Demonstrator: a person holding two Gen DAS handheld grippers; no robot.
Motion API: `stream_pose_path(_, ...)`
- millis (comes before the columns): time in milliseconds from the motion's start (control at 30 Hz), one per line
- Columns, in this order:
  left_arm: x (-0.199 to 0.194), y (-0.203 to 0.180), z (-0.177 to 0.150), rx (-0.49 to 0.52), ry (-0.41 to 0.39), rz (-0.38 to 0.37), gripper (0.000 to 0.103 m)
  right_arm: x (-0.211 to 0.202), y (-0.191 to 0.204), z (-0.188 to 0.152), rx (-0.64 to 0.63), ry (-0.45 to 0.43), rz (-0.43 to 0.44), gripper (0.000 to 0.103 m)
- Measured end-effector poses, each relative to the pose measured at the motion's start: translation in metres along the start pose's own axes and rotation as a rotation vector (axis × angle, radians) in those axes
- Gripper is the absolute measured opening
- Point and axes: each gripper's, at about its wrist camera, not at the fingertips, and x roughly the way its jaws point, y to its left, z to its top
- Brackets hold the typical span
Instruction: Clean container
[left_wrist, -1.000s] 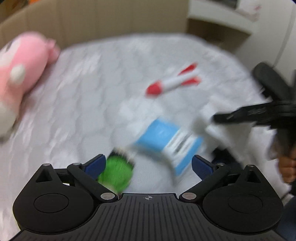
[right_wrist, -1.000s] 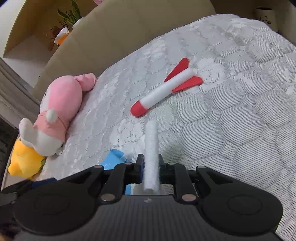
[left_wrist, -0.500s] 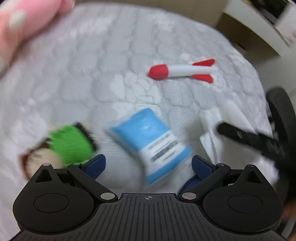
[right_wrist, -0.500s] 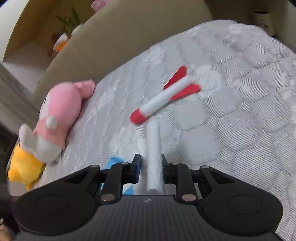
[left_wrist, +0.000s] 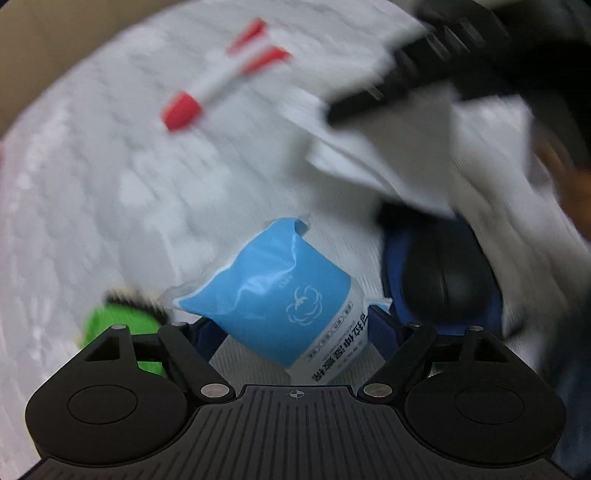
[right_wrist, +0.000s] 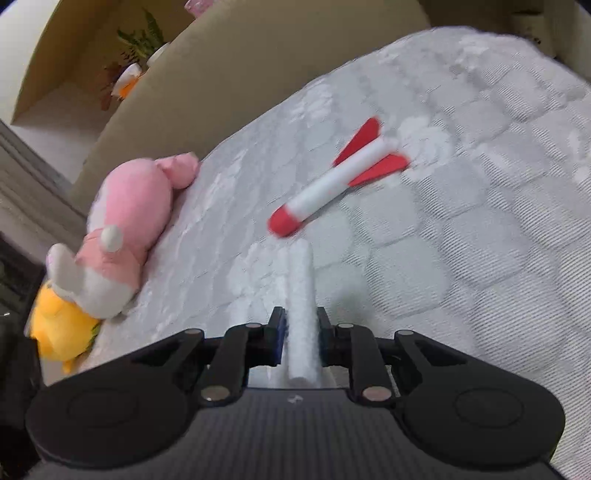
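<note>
In the left wrist view my left gripper (left_wrist: 295, 328) is open around a blue wipes pack (left_wrist: 280, 299) lying on the white quilted bed; the pack sits between the jaws, and I cannot tell whether they touch it. A dark blue round container (left_wrist: 447, 280) lies just right of the pack. Above it, the right gripper (left_wrist: 391, 85) holds a white cloth (left_wrist: 388, 158). In the right wrist view my right gripper (right_wrist: 298, 334) is shut on the white cloth (right_wrist: 301, 291), seen edge-on as a narrow strip.
A red and white foam rocket (right_wrist: 332, 184) lies on the bed (right_wrist: 480, 258), also blurred in the left view (left_wrist: 218, 81). A green brush-like object (left_wrist: 118, 325) lies left of the left gripper. A pink plush (right_wrist: 129, 221) and yellow plush (right_wrist: 59, 325) lie at the bed's left edge.
The left gripper has moved forward and right over the wipes pack, which now sits between its jaws. The dark container has come into view. The right gripper still holds the cloth, little moved.
</note>
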Motion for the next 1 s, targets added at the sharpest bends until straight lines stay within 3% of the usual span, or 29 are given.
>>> stream_pose_path(67, 0.001, 0.005, -0.011, -0.002, -0.021, -0.019, 0.091, 0.005, 0.003, -0.005, 0.039, 0.049, 0.081, 0.019)
stream_pose_path(100, 0.001, 0.010, -0.015, -0.033, -0.037, -0.010, 0.095, 0.008, 0.005, -0.008, 0.056, 0.077, 0.125, 0.019)
stream_pose_path(167, 0.002, 0.024, -0.019, -0.135, -0.062, -0.011, 0.095, 0.014, 0.014, -0.016, 0.046, 0.115, 0.162, 0.021)
stream_pose_path(233, -0.005, 0.034, -0.023, -0.262, -0.071, -0.010, 0.096, 0.019, 0.024, -0.022, -0.031, 0.134, 0.111, 0.024)
stream_pose_path(333, -0.023, 0.042, -0.039, -0.492, -0.041, 0.048, 0.099, 0.028, 0.036, -0.031, -0.146, 0.168, 0.017, 0.042)
stream_pose_path(367, -0.030, 0.042, -0.047, -0.539, -0.056, 0.053, 0.099, 0.031, 0.037, -0.034, -0.176, 0.182, -0.010, 0.042)
stream_pose_path(433, -0.035, 0.039, -0.054, -0.533, -0.096, 0.065, 0.100, 0.036, 0.044, -0.040, -0.245, 0.201, -0.064, 0.037)
stream_pose_path(500, -0.036, 0.028, -0.054, -0.437, -0.101, 0.123, 0.100, 0.037, 0.054, -0.048, -0.329, 0.210, -0.105, 0.023)
stream_pose_path(533, -0.035, 0.023, -0.053, -0.391, -0.102, 0.155, 0.100, 0.036, 0.060, -0.053, -0.371, 0.207, -0.122, 0.010)
stream_pose_path(600, -0.033, 0.019, -0.051, -0.332, -0.103, 0.176, 0.100, 0.030, 0.071, -0.062, -0.418, 0.184, -0.124, 0.009)
stream_pose_path(667, -0.034, 0.017, -0.053, -0.334, -0.107, 0.135, 0.100, 0.017, 0.078, -0.060, -0.358, 0.146, -0.031, 0.008)
stream_pose_path(767, -0.036, 0.019, -0.060, -0.368, -0.100, 0.081, 0.101, 0.005, 0.078, -0.050, -0.149, 0.122, 0.218, 0.008)
stream_pose_path(833, -0.033, 0.020, -0.064, -0.387, -0.081, 0.069, 0.101, 0.011, 0.079, -0.050, -0.084, 0.141, 0.299, 0.008)
stream_pose_path(1000, -0.026, 0.028, -0.063, -0.424, -0.058, 0.045, 0.101, 0.045, 0.082, -0.066, -0.252, 0.209, 0.040, 0.007)
